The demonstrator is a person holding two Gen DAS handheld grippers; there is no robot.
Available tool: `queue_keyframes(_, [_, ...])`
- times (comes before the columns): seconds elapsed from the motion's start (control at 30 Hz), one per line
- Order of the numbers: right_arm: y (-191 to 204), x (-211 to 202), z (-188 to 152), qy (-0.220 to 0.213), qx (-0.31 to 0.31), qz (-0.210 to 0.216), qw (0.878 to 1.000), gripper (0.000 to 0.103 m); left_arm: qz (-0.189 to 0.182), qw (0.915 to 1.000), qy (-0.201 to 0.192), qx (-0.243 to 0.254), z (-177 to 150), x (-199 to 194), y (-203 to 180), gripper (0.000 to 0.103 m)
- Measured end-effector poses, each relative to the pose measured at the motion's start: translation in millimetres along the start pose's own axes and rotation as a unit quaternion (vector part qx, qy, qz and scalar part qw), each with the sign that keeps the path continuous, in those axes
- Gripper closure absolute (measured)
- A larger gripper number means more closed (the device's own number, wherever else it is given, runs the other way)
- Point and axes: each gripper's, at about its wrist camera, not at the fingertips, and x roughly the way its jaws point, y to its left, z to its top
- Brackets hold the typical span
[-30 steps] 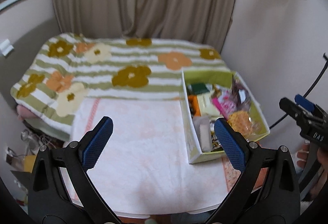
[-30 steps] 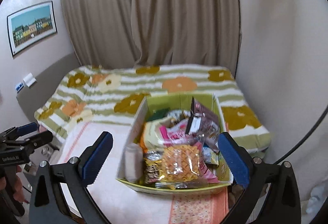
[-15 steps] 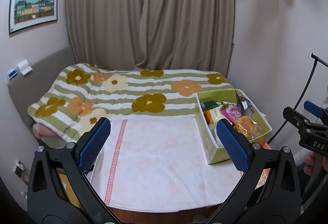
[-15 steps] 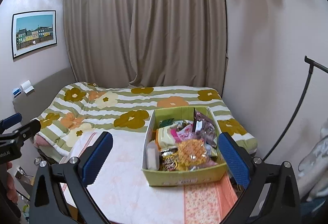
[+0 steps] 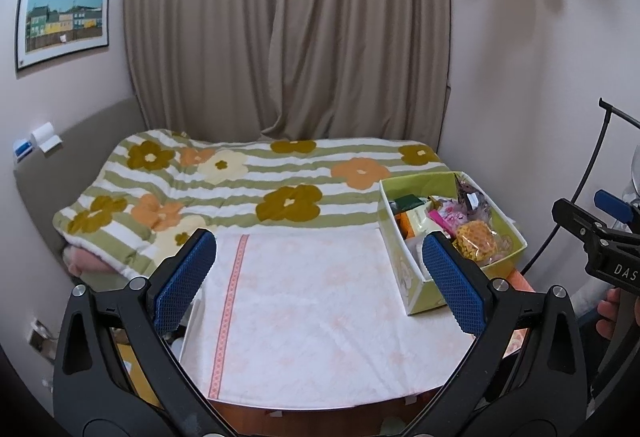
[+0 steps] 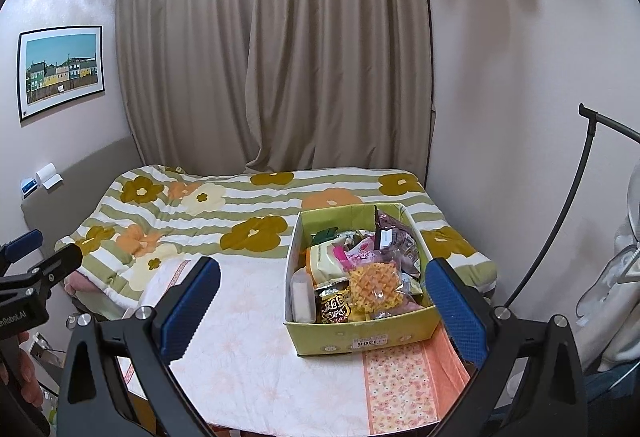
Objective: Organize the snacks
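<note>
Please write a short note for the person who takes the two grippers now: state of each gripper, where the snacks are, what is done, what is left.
Left gripper: open, nothing between its fingers.
Right gripper: open, empty too; it faces the box.
Snacks: all in the green cardboard box on the right part of the table, a mixed pile with the waffle bag on top.
The white cloth beside the box is bare.
Done: nothing sorted that I can see.
Left: take the snacks out and arrange them.

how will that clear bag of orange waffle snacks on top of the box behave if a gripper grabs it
The waffle snack bag looks light for its size. Its clear film will likely crinkle and slip between pads. The lattice pieces seem brittle, so a hard squeeze may crack them.
</note>
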Motion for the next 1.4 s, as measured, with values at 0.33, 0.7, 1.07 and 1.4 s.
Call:
queue_keyframes(0.33, [1,2,1,0.004,0.001,-0.001,1.000,0.001,-0.002,1.0000,0.002,-0.001,1,3,-1,0.000])
queue_keyframes(0.7, [1,5,2,0.009,0.003,-0.002,1.000,0.001,-0.003,1.0000,0.009,0.001,1,14,-4,0.000])
queue_keyframes(1.07, [1,7,0,0.012,0.004,-0.002,1.000,0.001,-0.004,0.9999,0.012,-0.001,-2,17,-3,0.000])
queue_keyframes(1.4, [2,8,-1,0.015,0.003,-0.002,1.000,0.001,-0.002,0.9999,0.013,0.001,-4,16,-2,0.000])
